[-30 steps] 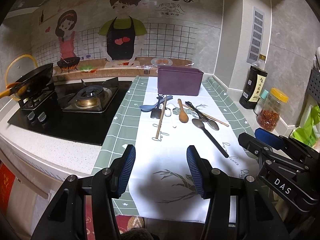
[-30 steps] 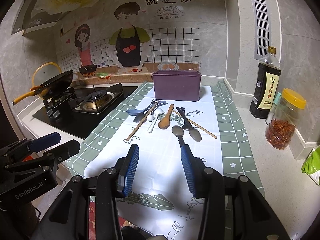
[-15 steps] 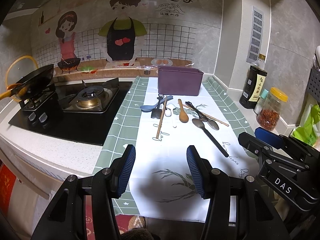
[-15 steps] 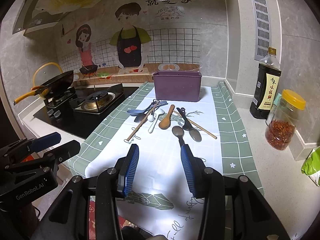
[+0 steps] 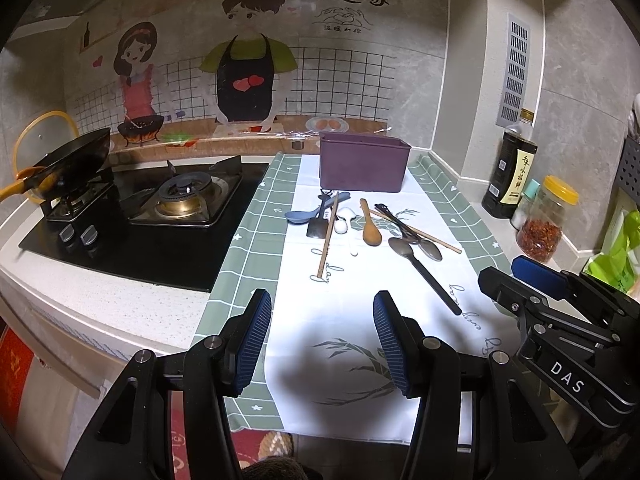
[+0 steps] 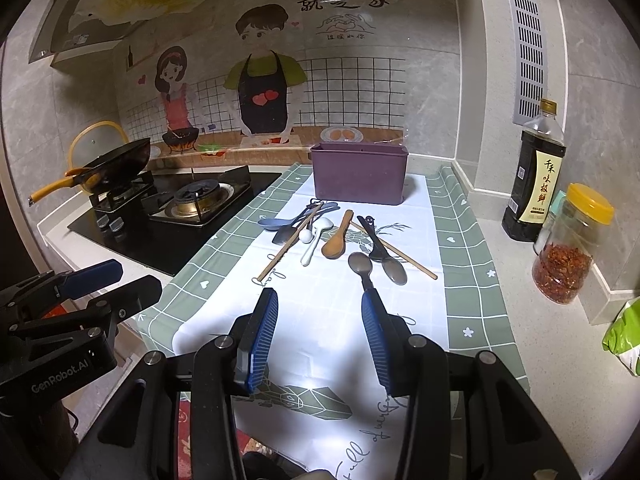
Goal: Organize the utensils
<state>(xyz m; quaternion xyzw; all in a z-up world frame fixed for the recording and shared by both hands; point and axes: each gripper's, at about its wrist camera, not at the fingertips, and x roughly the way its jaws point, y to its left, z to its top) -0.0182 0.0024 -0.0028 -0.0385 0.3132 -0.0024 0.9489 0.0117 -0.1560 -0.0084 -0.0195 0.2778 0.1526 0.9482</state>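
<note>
both tools (image 5: 322, 334) (image 6: 319, 326) gape empty; stove (image 5: 182, 198) left, chili jar (image 6: 574, 244) right of utensils (image 6: 340, 236).

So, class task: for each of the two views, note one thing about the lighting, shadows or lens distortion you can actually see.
Left wrist view: the left hand-held gripper casts a dark shadow on the white cloth, and the fisheye bends the counter edge. Right wrist view: a bright glare patch lies on the cloth under the right hand-held gripper; the wall vent bows and the corners go black.
</note>
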